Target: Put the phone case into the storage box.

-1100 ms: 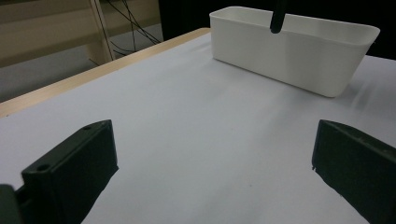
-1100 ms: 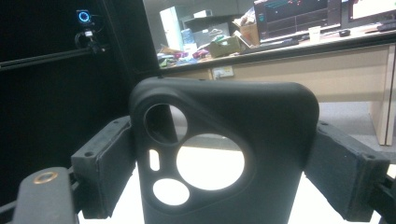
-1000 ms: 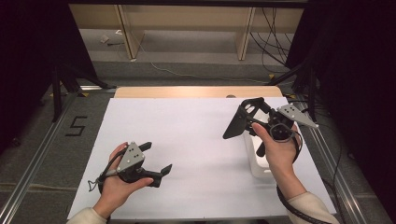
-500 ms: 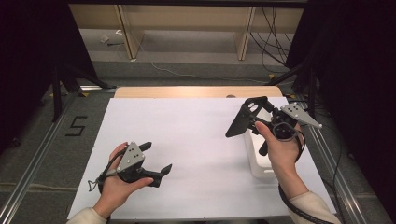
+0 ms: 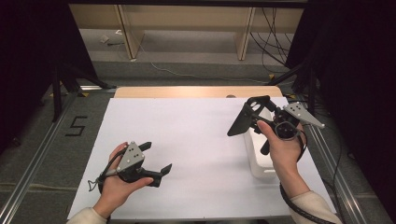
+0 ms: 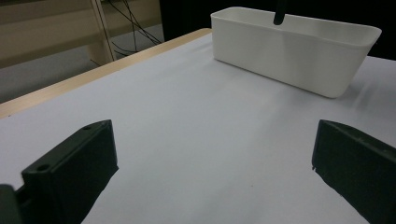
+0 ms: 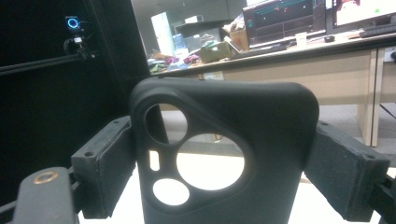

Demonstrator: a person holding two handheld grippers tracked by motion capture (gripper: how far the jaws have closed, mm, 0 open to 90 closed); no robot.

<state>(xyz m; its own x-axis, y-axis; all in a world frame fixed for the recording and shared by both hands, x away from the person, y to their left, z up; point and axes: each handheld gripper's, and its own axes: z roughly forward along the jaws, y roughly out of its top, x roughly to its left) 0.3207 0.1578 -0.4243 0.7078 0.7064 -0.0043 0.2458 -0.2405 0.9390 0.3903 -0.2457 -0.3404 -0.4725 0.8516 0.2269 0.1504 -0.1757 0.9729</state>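
The desk [image 5: 196, 140] is covered in plain white, with a pale wood strip along its far edge. The bin [image 6: 299, 46] is plain white. The phone case [image 7: 224, 154] is matt black. Both tools, left tool [image 5: 156, 158] and right tool [image 5: 254, 114], are black with grey plates.

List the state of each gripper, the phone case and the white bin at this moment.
left gripper: open, holding nothing, low over the white sheet.
right gripper: shut on the phone case, raised above the table.
phone case: black, clamped between the jaws, lifted off the table.
white bin: upright on the table; inside not visible from here.
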